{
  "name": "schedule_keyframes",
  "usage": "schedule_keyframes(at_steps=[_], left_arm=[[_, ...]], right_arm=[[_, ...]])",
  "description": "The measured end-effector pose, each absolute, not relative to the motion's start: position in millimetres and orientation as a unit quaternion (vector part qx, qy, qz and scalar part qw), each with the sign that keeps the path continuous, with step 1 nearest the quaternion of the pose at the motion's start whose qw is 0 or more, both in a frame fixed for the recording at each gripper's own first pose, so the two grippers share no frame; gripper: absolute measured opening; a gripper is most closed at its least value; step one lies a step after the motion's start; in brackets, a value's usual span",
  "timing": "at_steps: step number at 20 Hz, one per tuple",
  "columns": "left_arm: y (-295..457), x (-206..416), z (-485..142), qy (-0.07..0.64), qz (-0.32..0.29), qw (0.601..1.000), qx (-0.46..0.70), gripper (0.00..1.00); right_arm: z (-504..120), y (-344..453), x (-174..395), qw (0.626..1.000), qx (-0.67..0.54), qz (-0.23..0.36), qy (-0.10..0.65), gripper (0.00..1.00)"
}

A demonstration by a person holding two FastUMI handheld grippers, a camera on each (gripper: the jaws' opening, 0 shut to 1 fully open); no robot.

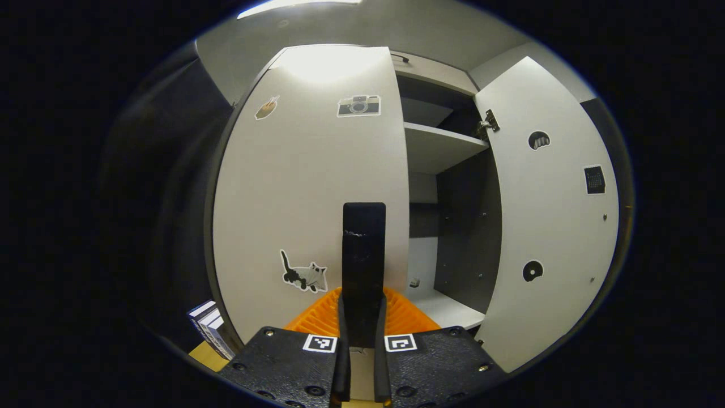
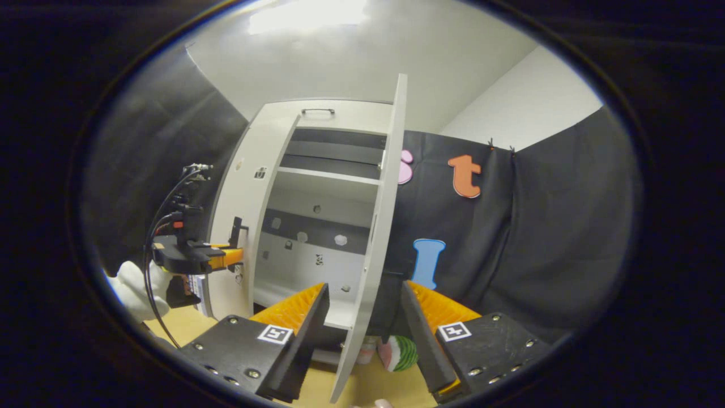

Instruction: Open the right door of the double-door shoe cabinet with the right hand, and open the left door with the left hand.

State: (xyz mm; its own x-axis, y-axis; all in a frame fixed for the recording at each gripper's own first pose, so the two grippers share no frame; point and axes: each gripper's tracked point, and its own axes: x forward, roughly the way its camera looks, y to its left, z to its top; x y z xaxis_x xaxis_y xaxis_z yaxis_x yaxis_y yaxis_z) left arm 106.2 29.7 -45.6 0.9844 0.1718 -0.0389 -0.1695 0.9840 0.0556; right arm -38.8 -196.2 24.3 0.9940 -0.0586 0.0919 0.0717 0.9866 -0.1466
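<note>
Left gripper view: smooth flat left door (image 1: 306, 187).

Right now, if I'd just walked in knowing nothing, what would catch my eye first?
Probably the tall white shoe cabinet with its right door swung wide, showing bare shelves. Next, the left door, dotted with a cat sticker low down and a camera sticker up top, with the left gripper clamped on its handle.

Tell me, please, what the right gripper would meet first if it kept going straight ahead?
Most likely the edge of the open right door, which stands between the open fingers of the right gripper; depth is hard to judge.
</note>
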Motion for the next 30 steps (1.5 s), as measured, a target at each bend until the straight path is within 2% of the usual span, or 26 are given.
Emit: schedule_keyframes(at_steps=[1,2,4,5,6,7,12,21,22,23,25,30], left_arm=[[31.8,97.1,-43.5,0.022,0.093,0.995,0.026,0.16],[34.1,89.1,-42.3,0.023,0.1,0.994,0.026,0.19],[40.2,72.3,-38.5,0.025,0.112,0.993,0.028,0.16],[43.6,63.4,-35.9,0.024,0.118,0.992,0.026,0.12],[45.8,56.9,-34.9,0.025,0.121,0.992,0.025,0.14],[48.7,50.4,-34.0,0.026,0.123,0.992,0.026,0.14],[69.7,16.1,-25.9,0.03,0.115,0.993,0.019,0.11],[118.5,-27.9,-14.1,0.027,0.098,0.994,0.031,0.04],[123.1,-31.0,-12.8,0.027,0.096,0.995,0.031,0.04],[127.0,-33.0,-12.0,0.026,0.094,0.995,0.033,0.03],[135.0,-37.5,-12.0,0.027,0.094,0.995,0.036,0.02],[185.0,-52.9,-6.3,0.017,0.141,0.989,0.044,0.0]], right_arm=[[25.9,-197.8,-38.2,0.996,-0.078,-0.025,-0.046,0.75],[27.6,-200.5,-36.0,0.996,-0.08,-0.016,-0.048,0.78],[28.9,-200.8,-31.2,0.996,-0.079,0.001,-0.051,0.78],[27.8,-200.9,-27.9,0.996,-0.078,0.008,-0.052,0.75],[28.9,-201.8,-26.1,0.996,-0.077,0.012,-0.052,0.78],[29.5,-202.2,-23.8,0.996,-0.076,0.015,-0.053,0.75],[25.1,-192.7,-8.7,0.996,-0.064,0.027,-0.057,0.78],[7.4,-165.1,18.6,0.997,-0.055,0.032,-0.045,0.78],[7.1,-161.0,17.5,0.997,-0.054,0.031,-0.046,0.75],[6.1,-157.0,16.7,0.997,-0.052,0.03,-0.044,0.78],[3.3,-151.9,14.8,0.997,-0.051,0.027,-0.041,0.78],[6.8,-151.3,17.1,0.997,-0.054,0.02,-0.048,0.78]])
